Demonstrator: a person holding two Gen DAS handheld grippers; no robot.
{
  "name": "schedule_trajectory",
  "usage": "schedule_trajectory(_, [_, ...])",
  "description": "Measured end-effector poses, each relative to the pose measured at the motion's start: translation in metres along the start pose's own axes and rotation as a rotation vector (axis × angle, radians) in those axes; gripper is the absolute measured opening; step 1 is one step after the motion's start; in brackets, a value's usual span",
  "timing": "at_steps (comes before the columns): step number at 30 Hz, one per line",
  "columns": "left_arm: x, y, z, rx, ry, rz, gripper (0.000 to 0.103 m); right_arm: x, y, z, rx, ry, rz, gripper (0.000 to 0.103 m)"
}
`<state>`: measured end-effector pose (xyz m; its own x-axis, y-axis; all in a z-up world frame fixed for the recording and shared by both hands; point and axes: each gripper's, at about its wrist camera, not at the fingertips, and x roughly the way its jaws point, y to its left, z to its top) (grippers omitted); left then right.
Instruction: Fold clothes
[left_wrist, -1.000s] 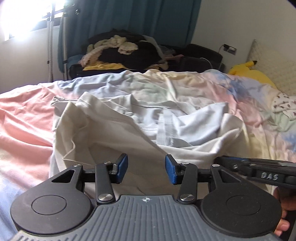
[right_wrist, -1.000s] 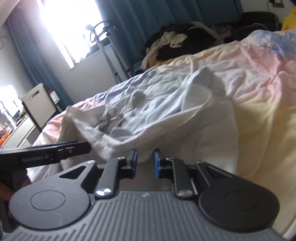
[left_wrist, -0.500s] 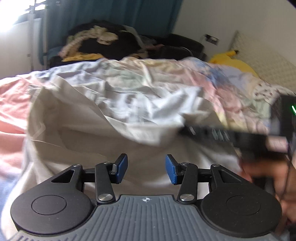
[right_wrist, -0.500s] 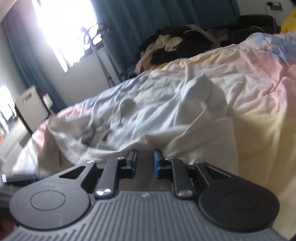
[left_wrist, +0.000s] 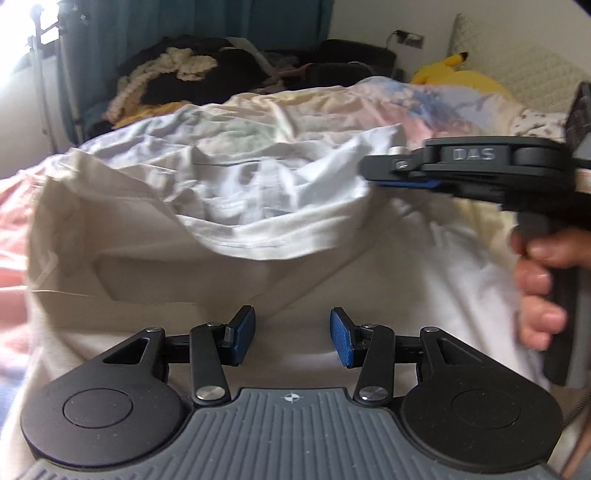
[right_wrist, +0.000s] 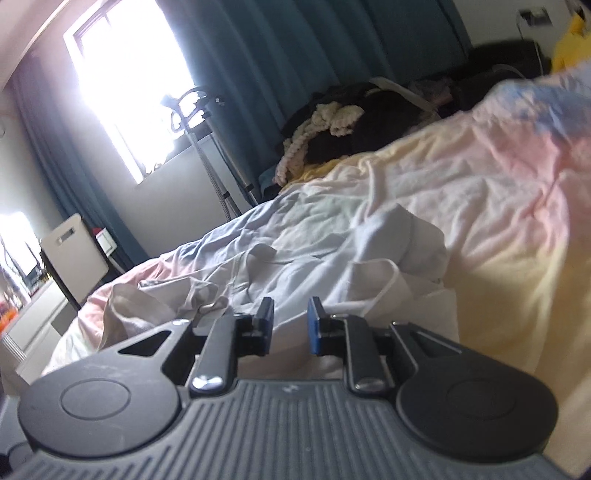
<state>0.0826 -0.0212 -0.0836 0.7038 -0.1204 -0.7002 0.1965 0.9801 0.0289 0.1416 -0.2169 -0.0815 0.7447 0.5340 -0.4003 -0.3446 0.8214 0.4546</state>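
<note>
White shirt (left_wrist: 229, 206) crumpled mid-bed, far from folded; left gripper (left_wrist: 291, 339) spread empty above its near hem, right gripper (right_wrist: 290, 325) narrowly parted, perhaps pinching a fold at the bed's (right_wrist: 517, 206) right edge.

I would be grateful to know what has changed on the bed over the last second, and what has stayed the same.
The right gripper has swung up and across the left wrist view, from low at the right edge to above the white garment, its jaws narrowly apart and empty. The left gripper has moved in closer over the cloth. Unchanged: both grippers' openings, nothing gripped, and the garment crumpled on the bed.
</note>
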Motion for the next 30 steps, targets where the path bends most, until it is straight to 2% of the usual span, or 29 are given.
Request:
schedule_trajectory(2, [-0.002, 0.001, 0.0, 0.029, -0.004, 0.066, 0.05, -0.005, 0.006, 0.001, -0.034, -0.008, -0.008, 0.025])
schedule_trajectory(5, [-0.002, 0.004, 0.002, 0.1, -0.006, 0.201, 0.05, -0.011, 0.009, 0.0, -0.047, -0.018, -0.005, 0.039])
schedule_trajectory(6, [-0.003, 0.006, 0.002, 0.106, -0.007, 0.223, 0.05, -0.012, 0.01, 0.0, -0.044, -0.018, -0.005, 0.043])
schedule_trajectory(10, [-0.008, 0.019, 0.007, 0.078, -0.032, 0.273, 0.05, -0.016, 0.012, -0.007, -0.042, -0.003, -0.012, 0.054])
schedule_trajectory(12, [-0.015, 0.028, 0.012, 0.067, -0.066, 0.311, 0.05, -0.018, 0.014, -0.012, -0.048, 0.011, -0.017, 0.054])
schedule_trajectory(16, [-0.035, 0.051, 0.018, -0.042, -0.116, 0.292, 0.05, -0.022, 0.025, -0.021, -0.082, 0.039, 0.001, 0.054])
schedule_trajectory(20, [-0.054, 0.075, 0.024, -0.146, -0.159, 0.273, 0.05, -0.021, 0.039, -0.033, -0.126, 0.088, 0.014, 0.053])
schedule_trajectory(23, [-0.056, 0.091, 0.03, -0.232, -0.159, 0.204, 0.05, -0.012, 0.046, -0.044, -0.157, 0.149, 0.006, 0.052])
schedule_trajectory(26, [-0.044, 0.094, 0.035, -0.223, -0.124, 0.179, 0.05, -0.006, 0.049, -0.051, -0.187, 0.182, -0.026, 0.038])
schedule_trajectory(27, [-0.038, 0.094, 0.037, -0.218, -0.116, 0.181, 0.05, -0.005, 0.047, -0.051, -0.183, 0.18, -0.038, 0.03])
schedule_trajectory(28, [-0.033, 0.095, 0.038, -0.214, -0.112, 0.19, 0.048, -0.005, 0.045, -0.05, -0.177, 0.177, -0.05, 0.022])
schedule_trajectory(29, [-0.028, 0.095, 0.039, -0.206, -0.108, 0.206, 0.043, -0.005, 0.04, -0.048, -0.162, 0.167, -0.062, 0.02])
schedule_trajectory(30, [-0.022, 0.097, 0.041, -0.195, -0.101, 0.225, 0.028, -0.006, 0.036, -0.046, -0.149, 0.153, -0.074, 0.02])
